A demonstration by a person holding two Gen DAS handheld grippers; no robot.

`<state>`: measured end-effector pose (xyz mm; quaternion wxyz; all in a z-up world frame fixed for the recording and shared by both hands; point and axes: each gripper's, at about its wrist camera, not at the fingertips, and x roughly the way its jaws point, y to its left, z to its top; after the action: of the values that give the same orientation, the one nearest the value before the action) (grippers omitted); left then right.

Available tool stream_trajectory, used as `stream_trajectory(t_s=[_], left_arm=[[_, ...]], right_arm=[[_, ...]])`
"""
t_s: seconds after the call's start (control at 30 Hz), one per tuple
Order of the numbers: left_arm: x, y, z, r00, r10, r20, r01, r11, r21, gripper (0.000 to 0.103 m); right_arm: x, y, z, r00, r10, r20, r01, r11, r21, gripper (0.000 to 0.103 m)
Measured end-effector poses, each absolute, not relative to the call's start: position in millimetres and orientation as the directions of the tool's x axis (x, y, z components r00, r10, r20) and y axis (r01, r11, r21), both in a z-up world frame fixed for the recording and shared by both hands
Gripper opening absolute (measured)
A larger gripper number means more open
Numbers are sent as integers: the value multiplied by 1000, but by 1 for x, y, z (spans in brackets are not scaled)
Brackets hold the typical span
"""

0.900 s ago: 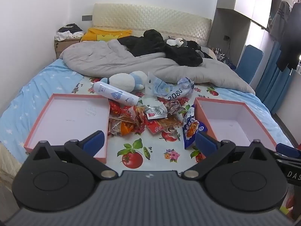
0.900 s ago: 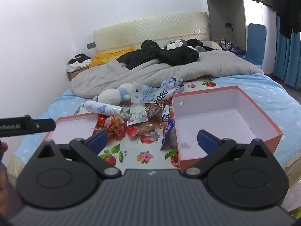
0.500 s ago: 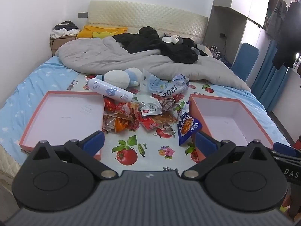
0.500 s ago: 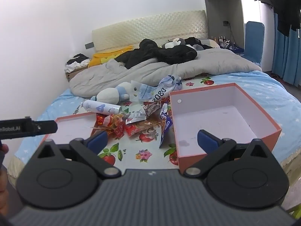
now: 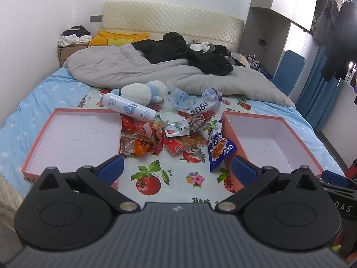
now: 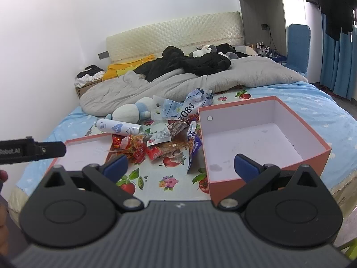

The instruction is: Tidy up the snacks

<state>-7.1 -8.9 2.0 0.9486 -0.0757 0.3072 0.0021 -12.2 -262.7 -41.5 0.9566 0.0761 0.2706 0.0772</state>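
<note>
Both grippers, left (image 5: 176, 169) and right (image 6: 179, 166), hang spread wide and empty short of the bed, probably sizing up the snacks (image 5: 169, 134) heaped between the lid (image 5: 73, 138) and box (image 5: 272, 143), both bare for sorting.

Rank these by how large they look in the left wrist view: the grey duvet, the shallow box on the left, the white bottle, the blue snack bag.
1. grey duvet
2. shallow box
3. white bottle and blue snack bag: look alike, and the bag lies nearer, so unranked.
</note>
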Motion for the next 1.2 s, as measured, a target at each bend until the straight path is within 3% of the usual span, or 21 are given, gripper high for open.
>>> stream_trajectory(t_s=[1.2], left_arm=[[-5, -7, 2, 819, -46, -573, -40, 990, -137, 103]], right_arm=[[-6, -256, -47, 831, 196, -520, -112, 976, 188, 103]])
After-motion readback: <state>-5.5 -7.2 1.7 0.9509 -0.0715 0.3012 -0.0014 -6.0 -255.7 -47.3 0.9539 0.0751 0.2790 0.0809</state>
